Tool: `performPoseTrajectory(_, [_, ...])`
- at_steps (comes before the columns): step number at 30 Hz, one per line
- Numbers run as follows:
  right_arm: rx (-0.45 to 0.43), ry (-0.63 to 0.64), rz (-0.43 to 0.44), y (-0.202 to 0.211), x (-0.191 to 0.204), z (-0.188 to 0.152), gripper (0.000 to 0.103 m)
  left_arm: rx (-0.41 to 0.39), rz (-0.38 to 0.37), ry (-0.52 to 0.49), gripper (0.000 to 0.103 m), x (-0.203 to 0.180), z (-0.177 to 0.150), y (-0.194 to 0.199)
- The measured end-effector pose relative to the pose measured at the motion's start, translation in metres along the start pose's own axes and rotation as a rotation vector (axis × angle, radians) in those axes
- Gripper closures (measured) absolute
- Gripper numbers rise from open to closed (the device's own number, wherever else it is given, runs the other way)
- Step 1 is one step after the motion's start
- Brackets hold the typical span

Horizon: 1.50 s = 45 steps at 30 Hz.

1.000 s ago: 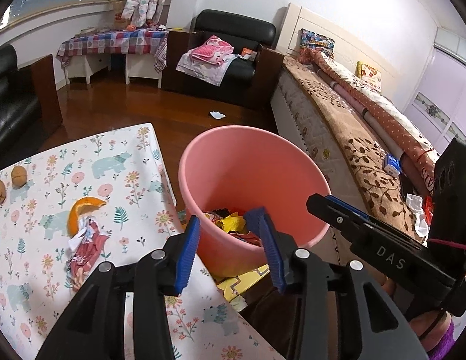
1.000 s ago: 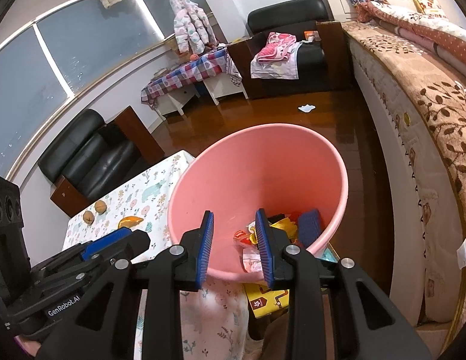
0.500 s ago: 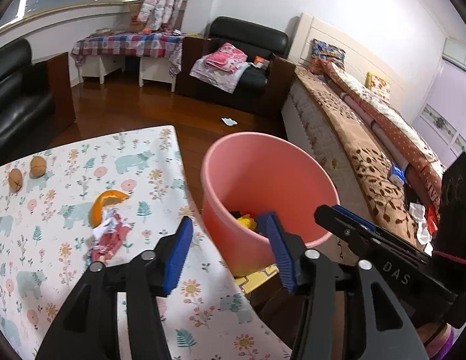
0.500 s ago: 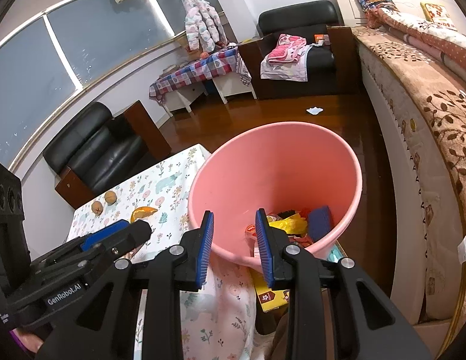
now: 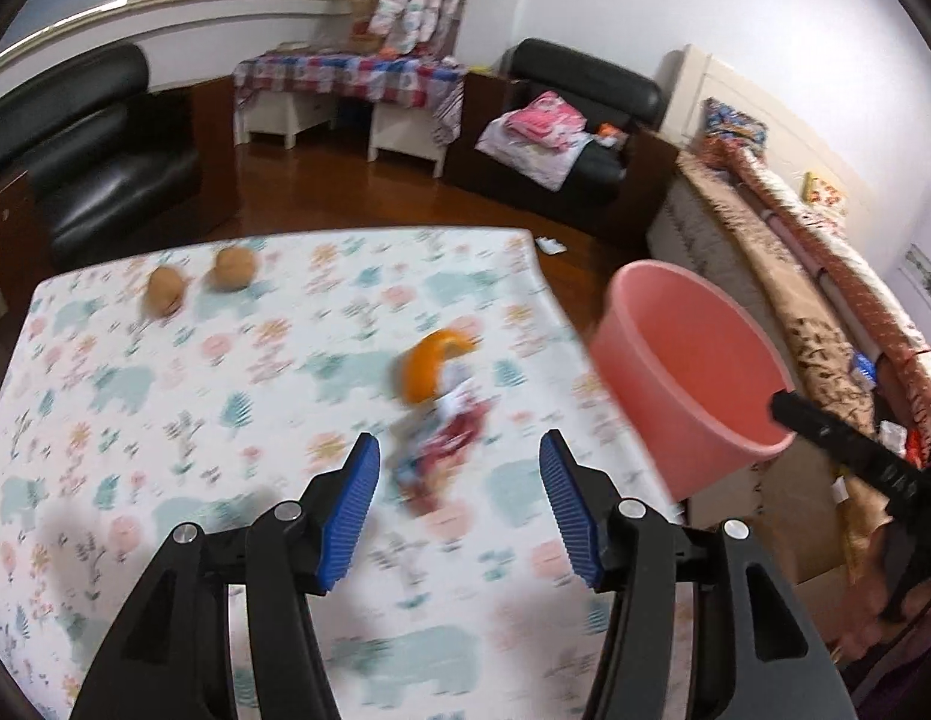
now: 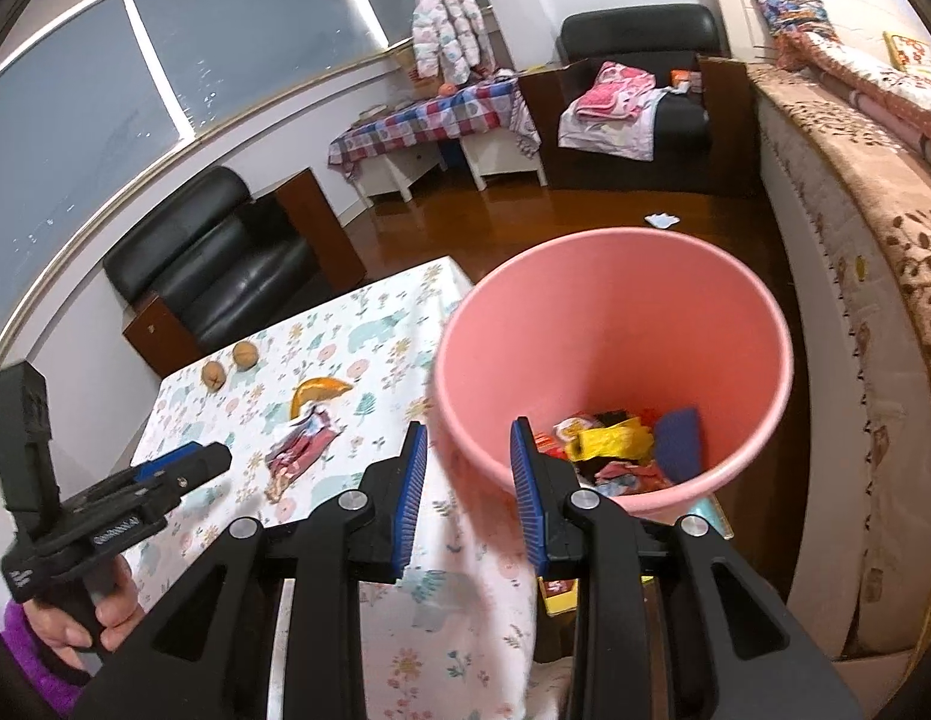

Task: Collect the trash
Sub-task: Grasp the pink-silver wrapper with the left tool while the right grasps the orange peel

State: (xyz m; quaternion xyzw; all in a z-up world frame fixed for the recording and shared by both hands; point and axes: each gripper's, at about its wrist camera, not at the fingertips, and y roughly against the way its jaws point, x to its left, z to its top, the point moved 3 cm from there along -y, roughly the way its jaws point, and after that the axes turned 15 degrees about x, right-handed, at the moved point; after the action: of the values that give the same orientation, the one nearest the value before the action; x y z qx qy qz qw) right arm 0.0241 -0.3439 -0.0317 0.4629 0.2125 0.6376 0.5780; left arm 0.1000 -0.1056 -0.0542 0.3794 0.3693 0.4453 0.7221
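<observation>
Left gripper has swung from over the pink bucket to above the table, fingers wide apart, empty. Wrapper w/ orange peel, blurred here, probably lies near the table's bucket-side edge. Right gripper hovers at the bucket rim, fingers part-open, nothing between.

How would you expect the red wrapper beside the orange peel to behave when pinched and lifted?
The red wrapper looks thin and crumpled, so probably floppy and very light. Its glossy film may slip between the jaws. It lies flat on the tablecloth, so rolling seems unlikely.
</observation>
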Motion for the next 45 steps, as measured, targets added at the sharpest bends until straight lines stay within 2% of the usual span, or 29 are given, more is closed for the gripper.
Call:
performPoseTrajectory(5, [0.040, 0.032, 0.025, -0.014, 0.014, 0.001, 0.074, 0.048, 0.021, -0.016, 0.048, 0.007, -0.004, -0.019])
performPoseTrajectory(12, [0.078, 0.064, 0.037, -0.026, 0.029, 0.007, 0.074, 0.056, 0.055, -0.111, 0.049, -0.007, 0.007, -0.046])
performPoseTrajectory(13, [0.084, 0.065, 0.041, -0.028, 0.031, 0.008, 0.074, 0.064, 0.063, -0.111, 0.051, -0.005, 0.008, -0.051])
performPoseTrajectory(15, [0.096, 0.067, 0.052, -0.032, 0.036, 0.012, 0.074, 0.079, 0.063, -0.115, 0.064, -0.004, 0.011, -0.059])
performPoseTrajectory(20, [0.117, 0.102, 0.066, -0.044, 0.054, 0.020, 0.074, 0.084, 0.070, -0.136, 0.080, -0.002, 0.012, -0.064])
performPoseTrajectory(24, [0.136, 0.125, 0.101, -0.058, 0.075, 0.029, 0.074, 0.079, 0.005, -0.100, 0.083, 0.012, 0.005, -0.045])
performPoseTrajectory(35, [0.251, 0.061, 0.187, -0.128, 0.119, 0.036, 0.074, 0.022, -0.032, 0.048, 0.083, 0.075, -0.020, 0.000])
performPoseTrajectory(45, [0.244, -0.013, 0.102, -0.170, 0.129, 0.044, 0.074, 0.003, -0.046, 0.133, 0.083, 0.106, -0.029, 0.010])
